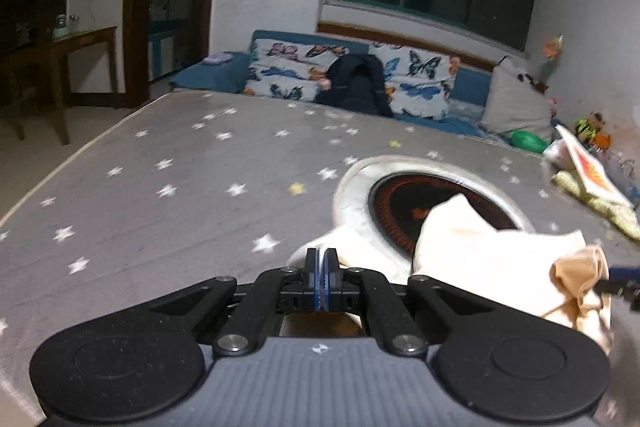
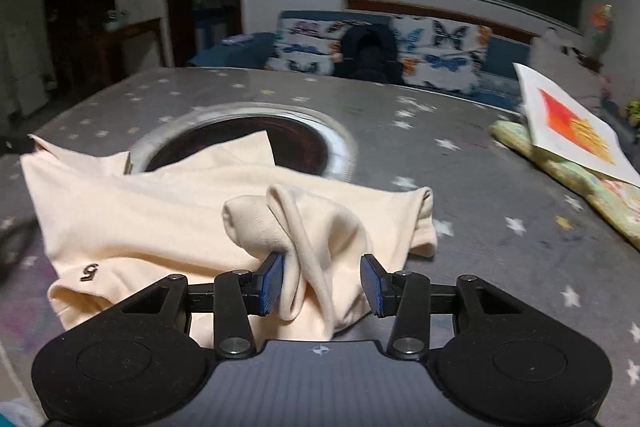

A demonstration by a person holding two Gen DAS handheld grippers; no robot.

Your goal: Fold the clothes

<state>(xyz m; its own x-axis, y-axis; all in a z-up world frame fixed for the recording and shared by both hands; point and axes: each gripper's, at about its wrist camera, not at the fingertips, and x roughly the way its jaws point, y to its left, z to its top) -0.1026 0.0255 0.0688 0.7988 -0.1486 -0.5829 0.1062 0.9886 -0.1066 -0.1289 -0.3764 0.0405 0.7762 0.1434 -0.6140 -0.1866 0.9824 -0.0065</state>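
Observation:
A cream garment [image 2: 160, 211] lies crumpled on the grey star-patterned table [image 2: 500, 247], partly over a round heater inset [image 2: 288, 139]. My right gripper [image 2: 322, 281] is open, with a bunched fold of the garment between its blue pads [image 2: 270, 283]. In the left wrist view the garment [image 1: 480, 247] lies to the right over the inset [image 1: 404, 199]. My left gripper [image 1: 321, 267] is shut, its pads pressed together at the garment's left edge; whether cloth is pinched between them is not clear. The right gripper's tip [image 1: 622, 283] shows at the far right edge.
A white card with an orange print [image 2: 568, 123] rests on a floral cloth [image 2: 580, 187] at the table's right side. A sofa with butterfly cushions [image 2: 380, 47] and a dark bag [image 2: 368, 55] stands beyond the table. A wooden desk [image 1: 80, 43] stands far left.

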